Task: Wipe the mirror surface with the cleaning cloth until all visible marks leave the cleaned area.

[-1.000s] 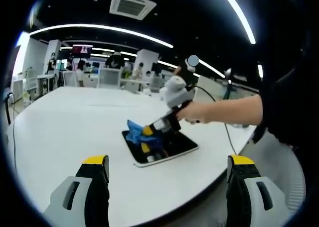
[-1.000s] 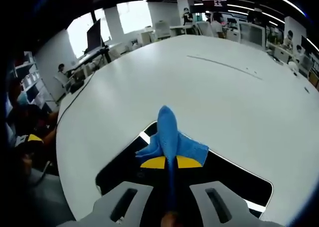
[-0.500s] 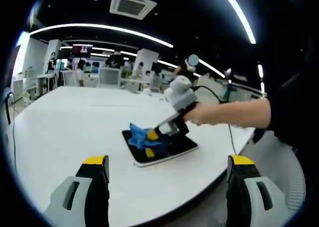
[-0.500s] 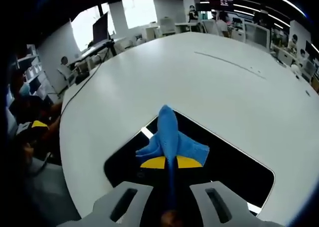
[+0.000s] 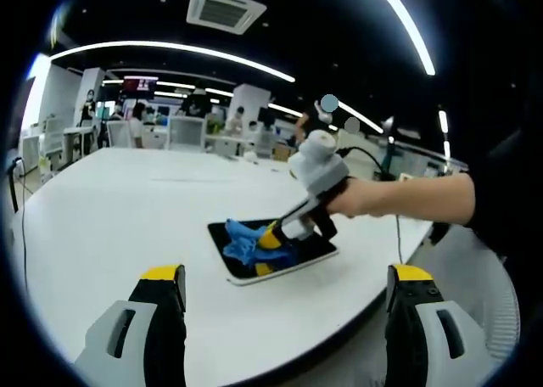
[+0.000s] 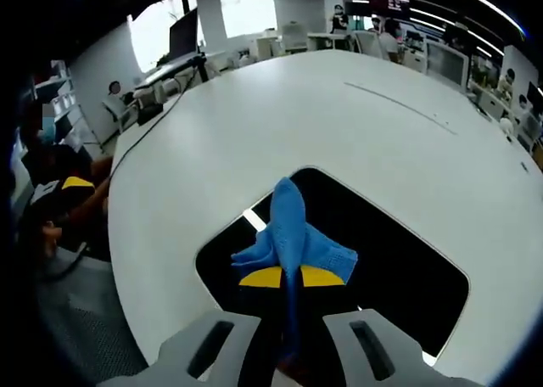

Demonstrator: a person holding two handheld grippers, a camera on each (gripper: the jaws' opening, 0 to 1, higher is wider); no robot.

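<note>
A dark rectangular mirror point(image 5: 312, 243) point(image 6: 399, 268) with a pale rim lies flat on the white table point(image 5: 119, 217). My right gripper point(image 6: 282, 277) point(image 5: 270, 237) is shut on a blue cleaning cloth point(image 6: 290, 234) point(image 5: 243, 240) and presses it onto the mirror near its left part in the left gripper view. A person's hand point(image 5: 361, 199) holds that gripper. My left gripper point(image 5: 284, 277) hovers open well short of the mirror, with nothing between its yellow-tipped fingers point(image 5: 161, 277).
The big white table point(image 6: 339, 124) curves away to a near edge point(image 5: 339, 336). Desks, chairs and people stand in the office background point(image 5: 170, 124). A seated person point(image 6: 51, 192) is beside the table's edge.
The right gripper has dragged the cloth across the mirror, toward the near edge in the left gripper view. The left gripper has stayed still and open.
</note>
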